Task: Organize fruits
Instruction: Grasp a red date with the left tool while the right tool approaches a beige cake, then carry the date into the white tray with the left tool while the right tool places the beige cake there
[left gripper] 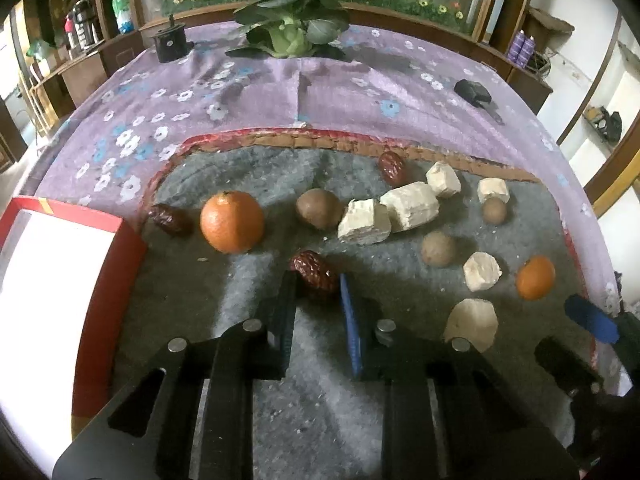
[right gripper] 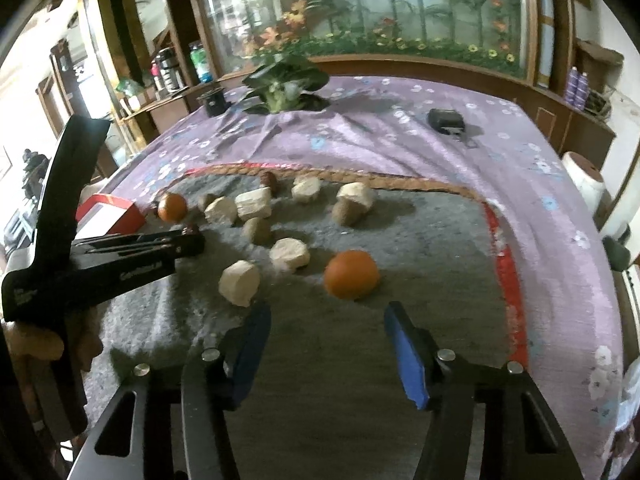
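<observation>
In the left wrist view a wrinkled red date point(left gripper: 314, 274) sits between the tips of my left gripper point(left gripper: 316, 282), whose pads press it from both sides on the grey mat point(left gripper: 240, 312). A big orange point(left gripper: 232, 222), a brown kiwi point(left gripper: 319, 208) and two more dates point(left gripper: 171, 219) point(left gripper: 392, 166) lie beyond. My right gripper point(right gripper: 326, 312) stands open just short of a small orange point(right gripper: 351, 274), with nothing between its fingers. From the right wrist view the left gripper point(right gripper: 198, 240) reaches in from the left. Pale chunks point(left gripper: 364, 222) lie scattered about.
A red box with a white inside point(left gripper: 60, 280) stands at the mat's left edge. The mat has a braided red rim point(left gripper: 320, 142) on a purple flowered cloth point(left gripper: 360, 92). A potted plant point(left gripper: 290, 36), a black holder point(left gripper: 170, 44) and a black pouch point(left gripper: 472, 92) sit farther back.
</observation>
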A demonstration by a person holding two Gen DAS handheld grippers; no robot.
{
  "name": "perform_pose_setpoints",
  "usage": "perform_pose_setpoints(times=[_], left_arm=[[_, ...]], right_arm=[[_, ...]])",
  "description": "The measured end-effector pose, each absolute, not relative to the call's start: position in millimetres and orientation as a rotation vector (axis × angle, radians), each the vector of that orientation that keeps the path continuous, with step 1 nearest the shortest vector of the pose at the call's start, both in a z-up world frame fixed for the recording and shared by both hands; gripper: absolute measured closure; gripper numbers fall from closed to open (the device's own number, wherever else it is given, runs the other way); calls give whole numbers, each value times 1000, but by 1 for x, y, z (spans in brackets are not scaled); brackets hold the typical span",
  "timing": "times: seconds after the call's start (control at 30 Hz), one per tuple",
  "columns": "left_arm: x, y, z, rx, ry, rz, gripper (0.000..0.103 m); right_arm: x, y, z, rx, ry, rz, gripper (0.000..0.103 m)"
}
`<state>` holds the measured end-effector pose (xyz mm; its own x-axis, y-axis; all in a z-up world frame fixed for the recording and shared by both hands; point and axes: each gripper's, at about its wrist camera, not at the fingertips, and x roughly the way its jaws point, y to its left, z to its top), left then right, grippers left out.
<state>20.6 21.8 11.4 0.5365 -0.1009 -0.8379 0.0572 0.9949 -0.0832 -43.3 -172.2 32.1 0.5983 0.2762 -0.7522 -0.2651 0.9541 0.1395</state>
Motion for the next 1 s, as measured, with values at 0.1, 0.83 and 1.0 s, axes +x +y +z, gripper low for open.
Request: perform_pose_setpoints(times=[0.1,0.83,1.0], left_arm=[[11,25,17,-35,979,-83,83],[-43,73,56,-43,872,-40,82],[-42,76,53,-58,880,-41,82]], right_arm=[[-42,-163,31,35,884,372,45],[-21,-104,33,38,896,523,45],[-16,-91,19,-13,935,518,45]])
